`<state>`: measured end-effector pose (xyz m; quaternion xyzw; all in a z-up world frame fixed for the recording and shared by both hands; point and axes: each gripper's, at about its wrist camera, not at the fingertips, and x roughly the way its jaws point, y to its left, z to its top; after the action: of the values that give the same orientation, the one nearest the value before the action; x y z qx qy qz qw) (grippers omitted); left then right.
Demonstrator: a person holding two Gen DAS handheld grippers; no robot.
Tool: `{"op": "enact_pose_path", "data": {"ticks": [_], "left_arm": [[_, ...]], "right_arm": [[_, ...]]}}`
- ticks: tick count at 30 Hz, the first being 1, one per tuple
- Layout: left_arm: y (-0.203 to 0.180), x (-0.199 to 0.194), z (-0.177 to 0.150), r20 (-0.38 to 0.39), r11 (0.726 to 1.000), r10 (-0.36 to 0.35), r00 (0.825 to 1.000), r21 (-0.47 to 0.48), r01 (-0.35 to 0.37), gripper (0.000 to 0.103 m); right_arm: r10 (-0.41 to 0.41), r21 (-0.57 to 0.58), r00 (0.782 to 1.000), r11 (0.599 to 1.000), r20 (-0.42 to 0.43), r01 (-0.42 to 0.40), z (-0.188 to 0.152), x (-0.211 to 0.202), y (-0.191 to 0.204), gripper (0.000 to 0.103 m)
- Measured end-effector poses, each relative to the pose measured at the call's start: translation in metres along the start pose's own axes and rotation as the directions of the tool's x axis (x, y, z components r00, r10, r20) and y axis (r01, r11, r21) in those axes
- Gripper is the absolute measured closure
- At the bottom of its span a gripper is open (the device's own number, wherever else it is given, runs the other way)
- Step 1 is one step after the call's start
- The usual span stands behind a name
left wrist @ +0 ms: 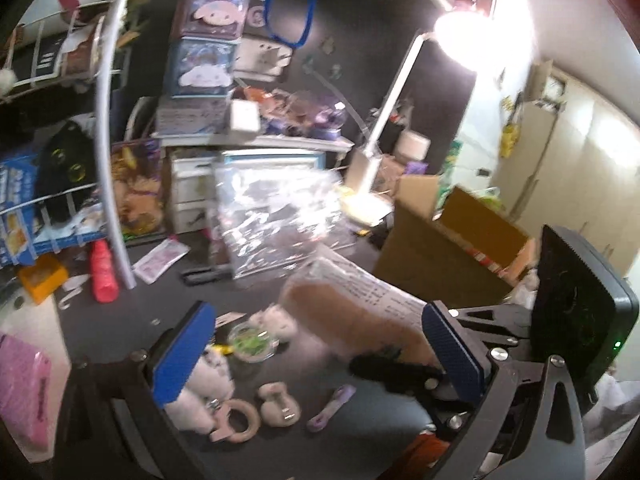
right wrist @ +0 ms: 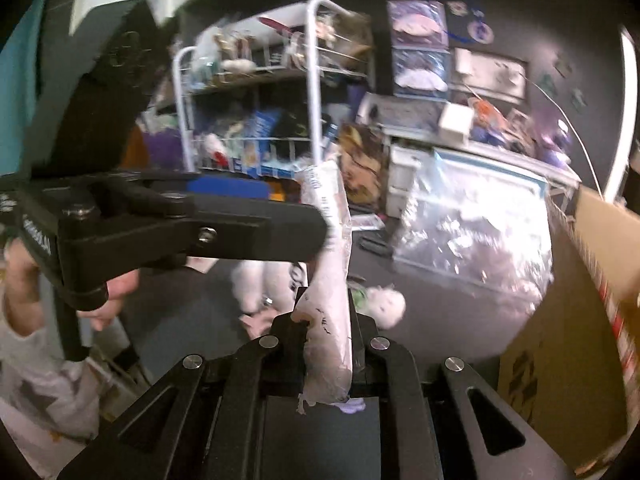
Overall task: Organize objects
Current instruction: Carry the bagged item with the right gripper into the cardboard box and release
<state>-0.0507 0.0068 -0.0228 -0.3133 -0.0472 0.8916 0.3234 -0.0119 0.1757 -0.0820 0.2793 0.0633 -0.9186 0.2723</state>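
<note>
Right tool (right wrist: 329,320): jaws closed together on a flat pale packet (right wrist: 330,280) with dark print. The packet stands on edge between the jaws, its top end rising past them and its torn lower end hanging toward the camera. It is off the counter, held up in front of the clutter.

Left tool (left wrist: 316,356): jaws wide apart, blue pads (left wrist: 186,354) facing each other, nothing between them. It hangs over the dark counter (left wrist: 120,320) without touching anything. In the left view the pale packet (left wrist: 360,304) shows as a blurred tan and white sheet just above the left tool's right-hand pad.

On the counter under the left tool: a white plush toy (left wrist: 208,384), a wooden ring (left wrist: 238,420), a small tan plush piece (left wrist: 278,402), a purple clip (left wrist: 332,406), and a round clear dish with green bits (left wrist: 252,342). All lie close together near the front edge.

Further back: a crinkled clear plastic bag (left wrist: 276,216) near the middle, an open cardboard box (left wrist: 452,244) toward the right edge, a red bottle (left wrist: 103,276) and an orange block (left wrist: 42,278) toward the left edge. A white wire rack (right wrist: 248,92) full of items stands at the back left. A lit desk lamp (left wrist: 460,36) glares at the back right.

A person's hand (right wrist: 108,300) grips the handle of the left tool, seen in the right view.
</note>
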Motion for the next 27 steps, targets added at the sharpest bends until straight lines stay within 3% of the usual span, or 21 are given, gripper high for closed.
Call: {"op": "enact_pose_path", "data": {"ticks": [7,10,14,17,22,27], "left_arm": [[-0.011,0.000,0.028,-0.039,0.987,-0.162,0.986,-0.001,0.162,0.001],[-0.020,0.004,0.042,-0.059,0.986,-0.168,0.984,0.009,0.169,0.003],[-0.038,0.013,0.061,-0.104,0.986,-0.160,0.982,0.039,0.165,0.015],[-0.053,0.029,0.078,-0.148,0.982,-0.175,0.973,0.049,0.184,0.017],[-0.085,0.063,0.104,-0.219,0.972,-0.202,0.955,0.074,0.222,0.023],[-0.113,0.105,0.120,-0.301,0.962,-0.235,0.924,0.066,0.266,0.025]], "right_arm": [[0.090,-0.054,0.995,0.994,-0.039,-0.092,0.030,-0.010,-0.003,0.096],[0.115,-0.050,0.992,0.992,-0.054,-0.117,0.040,-0.017,-0.009,0.096],[0.125,-0.020,0.990,0.992,-0.072,-0.127,0.049,-0.028,-0.026,0.096],[0.115,0.002,0.990,0.993,-0.081,-0.115,0.055,-0.041,-0.043,0.096],[0.078,0.069,0.991,0.995,-0.110,-0.071,0.056,-0.062,-0.085,0.096],[0.057,0.152,0.987,0.988,-0.151,-0.033,0.051,-0.077,-0.129,0.096]]}}
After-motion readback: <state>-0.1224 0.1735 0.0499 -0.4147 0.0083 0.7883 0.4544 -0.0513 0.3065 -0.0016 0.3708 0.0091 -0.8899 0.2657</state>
